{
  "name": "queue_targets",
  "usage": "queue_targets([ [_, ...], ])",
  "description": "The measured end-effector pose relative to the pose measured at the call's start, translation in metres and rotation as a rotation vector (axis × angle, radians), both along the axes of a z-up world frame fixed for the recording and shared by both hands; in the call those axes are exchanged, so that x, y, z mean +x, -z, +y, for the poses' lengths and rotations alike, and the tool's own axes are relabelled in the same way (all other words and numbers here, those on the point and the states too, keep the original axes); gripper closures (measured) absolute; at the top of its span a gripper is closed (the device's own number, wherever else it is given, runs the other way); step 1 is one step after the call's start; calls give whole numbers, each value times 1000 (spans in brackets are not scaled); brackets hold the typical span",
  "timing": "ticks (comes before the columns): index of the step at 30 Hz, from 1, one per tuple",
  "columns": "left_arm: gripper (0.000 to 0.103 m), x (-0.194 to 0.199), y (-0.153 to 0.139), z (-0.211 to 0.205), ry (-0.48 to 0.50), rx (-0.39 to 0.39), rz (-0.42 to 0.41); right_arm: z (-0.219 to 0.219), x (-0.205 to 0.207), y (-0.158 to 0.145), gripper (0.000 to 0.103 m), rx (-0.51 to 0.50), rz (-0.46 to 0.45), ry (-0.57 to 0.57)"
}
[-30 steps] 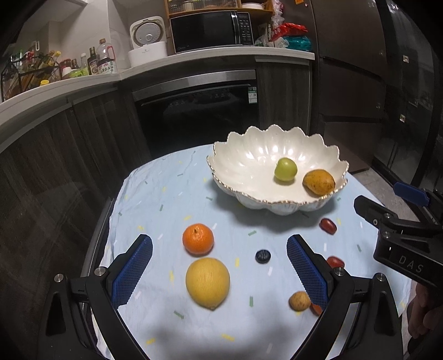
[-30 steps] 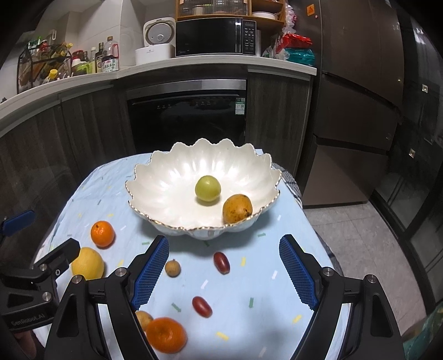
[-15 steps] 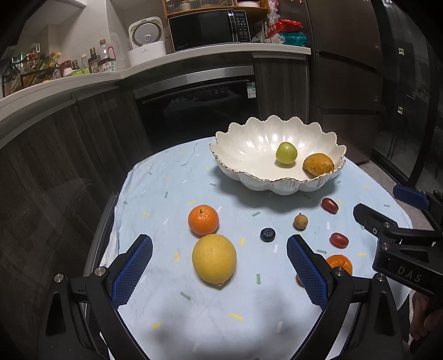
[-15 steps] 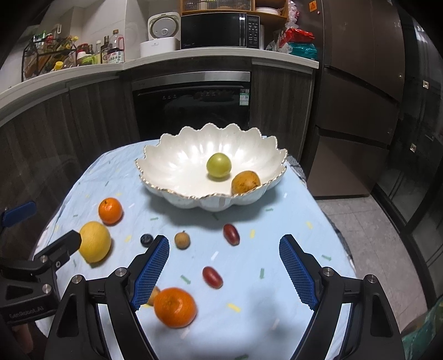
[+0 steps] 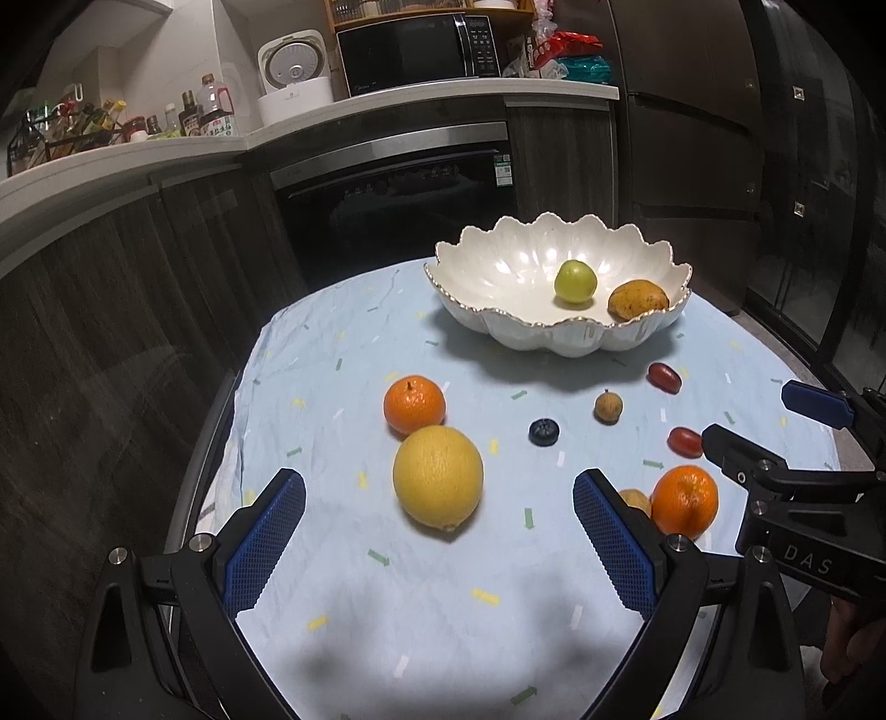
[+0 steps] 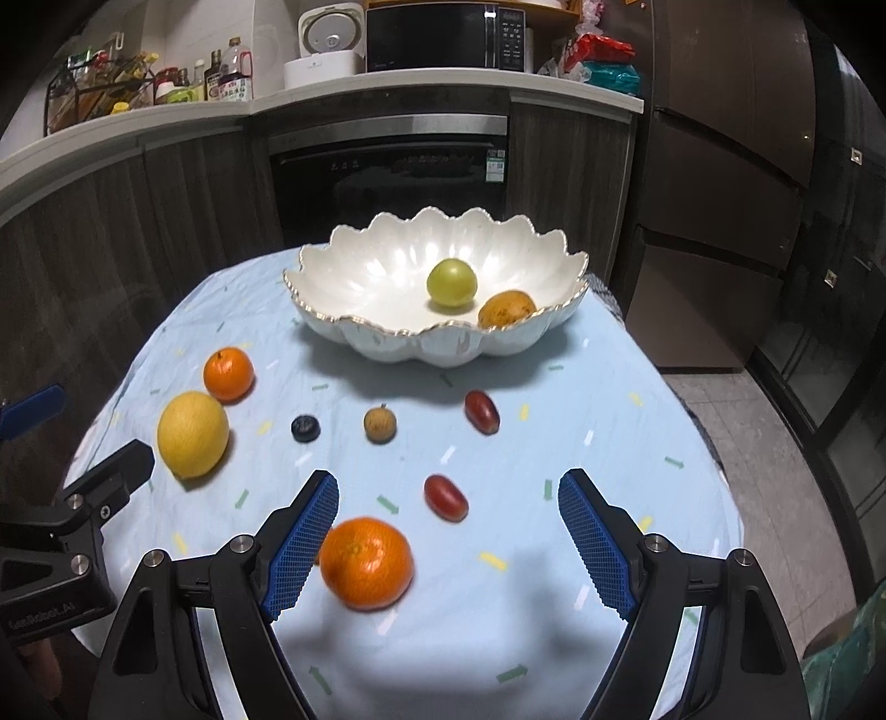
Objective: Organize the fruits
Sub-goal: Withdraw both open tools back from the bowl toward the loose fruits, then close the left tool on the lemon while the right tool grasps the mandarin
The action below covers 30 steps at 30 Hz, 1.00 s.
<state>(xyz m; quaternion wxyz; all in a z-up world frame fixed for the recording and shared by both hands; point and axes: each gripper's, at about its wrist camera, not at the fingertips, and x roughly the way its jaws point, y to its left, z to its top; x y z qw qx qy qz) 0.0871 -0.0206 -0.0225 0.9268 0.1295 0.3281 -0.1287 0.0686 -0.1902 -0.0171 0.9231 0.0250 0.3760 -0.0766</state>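
Note:
A white scalloped bowl (image 5: pixel 498 260) (image 6: pixel 365 277) at the table's far side holds a green fruit (image 5: pixel 575 281) (image 6: pixel 451 283) and a brown-yellow fruit (image 5: pixel 637 299) (image 6: pixel 506 308). On the blue cloth lie a big yellow citrus (image 5: pixel 437 476) (image 6: pixel 192 433), two oranges (image 5: pixel 414 404) (image 5: pixel 684 500) (image 6: pixel 366 561), a blueberry (image 5: pixel 543 431) (image 6: pixel 305 427), a small brown fruit (image 5: pixel 608 406) (image 6: pixel 380 423) and two red grape-like fruits (image 6: pixel 482 410) (image 6: pixel 446 497). My left gripper (image 5: pixel 437 545) is open just before the yellow citrus. My right gripper (image 6: pixel 448 540) is open, the near orange by its left finger.
The round table's edge drops off left and right. Behind it stand dark cabinets, an oven (image 5: pixel 398 194), a counter with a microwave (image 5: pixel 415 47), a rice cooker (image 5: pixel 293 72) and bottles. Tall dark cupboards (image 6: pixel 720 166) stand at the right.
Both grippers have drawn back from the bowl, so more of the cloth and loose fruit shows in front of them. Both stay open and empty. No fruit has moved.

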Motion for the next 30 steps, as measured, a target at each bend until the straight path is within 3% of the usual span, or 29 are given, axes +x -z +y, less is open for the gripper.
queue_targets([
  [19,4,-6,22,5,-2,18,26,18,-3,29,20,16,66,-58],
  [30,9,19,30,9,26,36,32,20,3,40,22,16,103,-36],
])
